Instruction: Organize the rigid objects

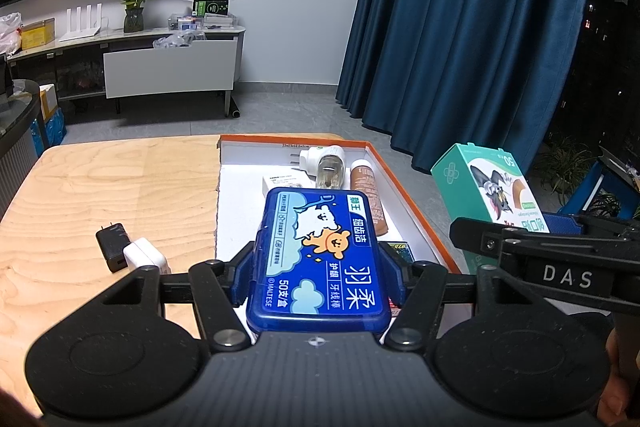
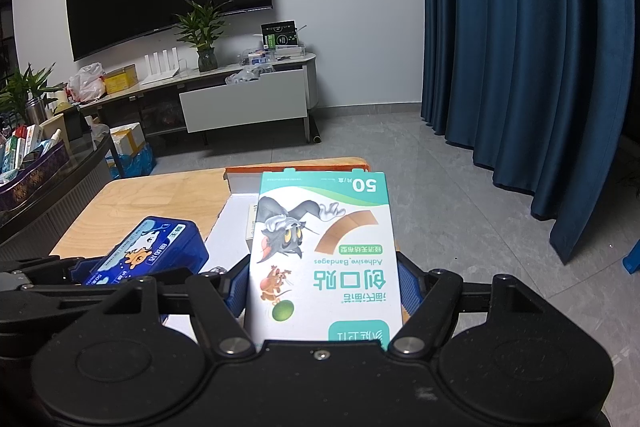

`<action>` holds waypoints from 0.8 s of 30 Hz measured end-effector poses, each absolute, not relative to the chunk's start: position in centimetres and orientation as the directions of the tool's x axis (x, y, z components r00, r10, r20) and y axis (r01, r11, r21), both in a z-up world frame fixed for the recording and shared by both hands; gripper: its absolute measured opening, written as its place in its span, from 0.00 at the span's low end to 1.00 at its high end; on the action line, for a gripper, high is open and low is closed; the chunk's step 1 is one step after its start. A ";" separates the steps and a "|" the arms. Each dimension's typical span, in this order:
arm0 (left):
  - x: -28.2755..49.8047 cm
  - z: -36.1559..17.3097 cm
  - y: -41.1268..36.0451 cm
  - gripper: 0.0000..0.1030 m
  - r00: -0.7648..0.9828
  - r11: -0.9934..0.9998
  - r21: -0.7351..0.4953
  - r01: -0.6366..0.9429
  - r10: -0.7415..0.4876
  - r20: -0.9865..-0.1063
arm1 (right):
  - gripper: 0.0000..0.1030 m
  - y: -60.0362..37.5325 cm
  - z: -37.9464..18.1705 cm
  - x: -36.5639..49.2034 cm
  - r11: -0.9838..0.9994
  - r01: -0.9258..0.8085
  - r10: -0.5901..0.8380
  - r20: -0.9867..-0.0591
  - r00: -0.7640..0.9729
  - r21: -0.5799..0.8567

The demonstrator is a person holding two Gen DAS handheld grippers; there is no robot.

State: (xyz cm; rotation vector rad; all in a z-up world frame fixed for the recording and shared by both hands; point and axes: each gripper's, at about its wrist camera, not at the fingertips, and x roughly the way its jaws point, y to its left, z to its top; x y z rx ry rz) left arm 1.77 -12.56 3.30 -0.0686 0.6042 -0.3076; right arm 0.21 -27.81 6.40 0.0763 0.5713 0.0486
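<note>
Left wrist view only: black charger (image 1: 113,246) and white charger (image 1: 145,256), touching, on wooden table (image 1: 100,187); orange-rimmed tray (image 1: 416,203) holding plug-in vaporizer (image 1: 326,165) and brown tube (image 1: 366,191).

Left gripper (image 1: 318,267) clamps blue floss box (image 1: 320,259) above tray.

Right gripper (image 2: 324,283) clamps bandage box (image 2: 324,251); its printed front fully shows in right wrist view.

**Two wrist cameras angled down over one table**

Each fisheye is looking forward and downward along its own gripper, close above the wooden table (image 1: 100,187). Both are sharing the orange-rimmed tray (image 1: 404,179), the TV wall and the blue curtain (image 2: 520,47); each is catching the other's held box.
</note>
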 end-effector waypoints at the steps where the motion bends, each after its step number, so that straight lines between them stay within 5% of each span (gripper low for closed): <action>1: 1.8 3.3 -12.6 0.61 0.778 0.952 -0.154 0.264 -0.305 -0.549 | 0.82 -27.8 6.4 0.2 0.996 -0.024 0.067 -0.538 0.840 0.086; 24: 1.9 3.0 -12.7 0.61 0.770 0.951 -0.161 0.264 -0.309 -0.558 | 0.82 -27.9 5.2 0.6 0.996 -0.021 0.067 -0.556 0.828 0.088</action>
